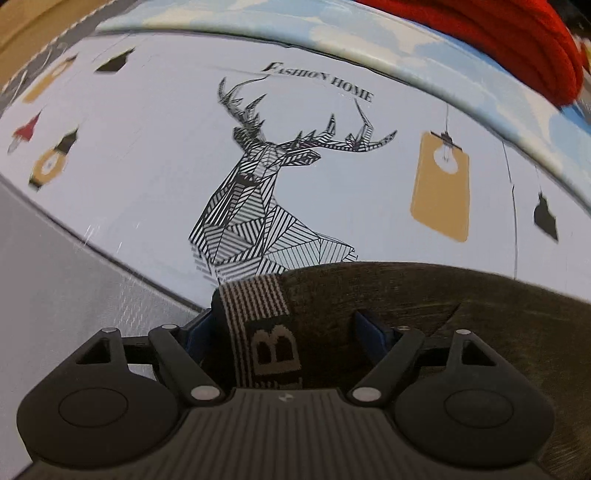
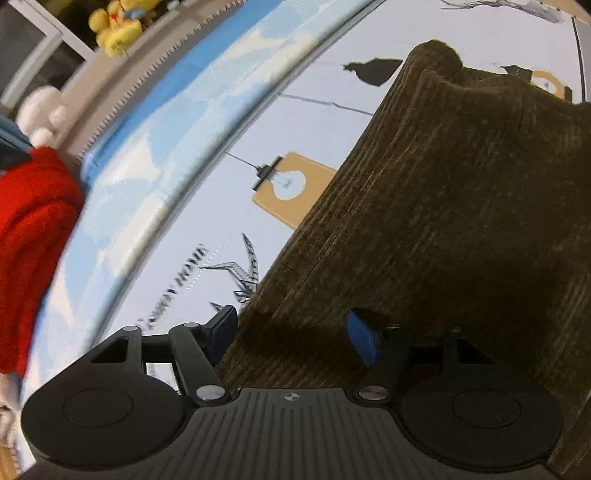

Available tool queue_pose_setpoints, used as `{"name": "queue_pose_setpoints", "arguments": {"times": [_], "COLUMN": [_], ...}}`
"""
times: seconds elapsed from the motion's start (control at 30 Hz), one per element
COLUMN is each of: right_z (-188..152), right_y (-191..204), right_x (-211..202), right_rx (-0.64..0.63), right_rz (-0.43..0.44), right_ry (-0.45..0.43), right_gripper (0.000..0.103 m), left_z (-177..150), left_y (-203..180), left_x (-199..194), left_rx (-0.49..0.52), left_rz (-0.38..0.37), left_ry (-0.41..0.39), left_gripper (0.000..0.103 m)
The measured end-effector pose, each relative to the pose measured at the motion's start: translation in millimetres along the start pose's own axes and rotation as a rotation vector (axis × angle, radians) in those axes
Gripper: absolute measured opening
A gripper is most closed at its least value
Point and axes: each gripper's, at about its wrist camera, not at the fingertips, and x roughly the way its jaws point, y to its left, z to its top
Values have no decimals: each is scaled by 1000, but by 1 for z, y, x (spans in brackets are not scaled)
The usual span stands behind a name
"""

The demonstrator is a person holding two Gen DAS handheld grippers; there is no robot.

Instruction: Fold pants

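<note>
The pants [image 1: 424, 306] are dark olive-brown ribbed fabric and lie flat on a white printed tablecloth [image 1: 147, 155]. Their striped grey waistband [image 1: 258, 306] carries a large letter B. My left gripper [image 1: 286, 332] hangs over that waistband corner with its jaws wide apart; the band lies between the blue-padded fingers [image 1: 369, 330] and neither pad presses on it. In the right wrist view the pants [image 2: 443, 206] stretch away as a long folded strip. My right gripper [image 2: 293, 332] stands open over their near edge, one finger [image 2: 225, 325] off the cloth, the other above the fabric.
The tablecloth shows a line-drawn deer [image 1: 258, 192] and yellow lamp tags [image 1: 441, 188]. A blue cloud-patterned strip [image 2: 155, 155] borders it. A red knitted garment [image 1: 517, 44] lies beyond the border, seen too in the right view [image 2: 33, 251]. Yellow plush toys [image 2: 118, 22] sit far back.
</note>
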Motion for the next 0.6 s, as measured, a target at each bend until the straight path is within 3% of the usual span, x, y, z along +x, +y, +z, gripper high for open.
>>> {"name": "queue_pose_setpoints", "arguments": {"times": [0.13,0.17,0.23,0.27,0.33,0.4,0.47,0.53,0.6], "right_z": [4,1,-5,-5,0,7,14,19,20], "right_y": [9,17,30,32,28,28,25,18,1], "right_x": [9,12,19,18,10,1,1,-1,-22], "right_rx": [-83,-119,-192,-189,-81,-25,-25,-16,-30], "right_rz": [-102,-159,-270,-278,-235,-52,96,52,59], "right_ry": [-28,-53,-105,-129,-180,-279,-271,-205,-204], "right_gripper": [69,60,28,7,6,6,9,27,33], "left_z": [-2,-2,-1,0,5,9,12,15,17], "left_y": [-4,-7,-13,-14,-13,-9,-7,-3,0], "left_x": [-5,-7,-12,-15,-18,-19,-18,-16,-19], "left_rx": [75,105,144,158,136,92,72,49,22], "left_rz": [12,14,12,12,2,-6,13,13,0], "left_ry": [-70,-97,-153,-177,-207,-221,-225,-213,-205], "left_gripper": [60,56,53,52,52,52,53,57,60]}}
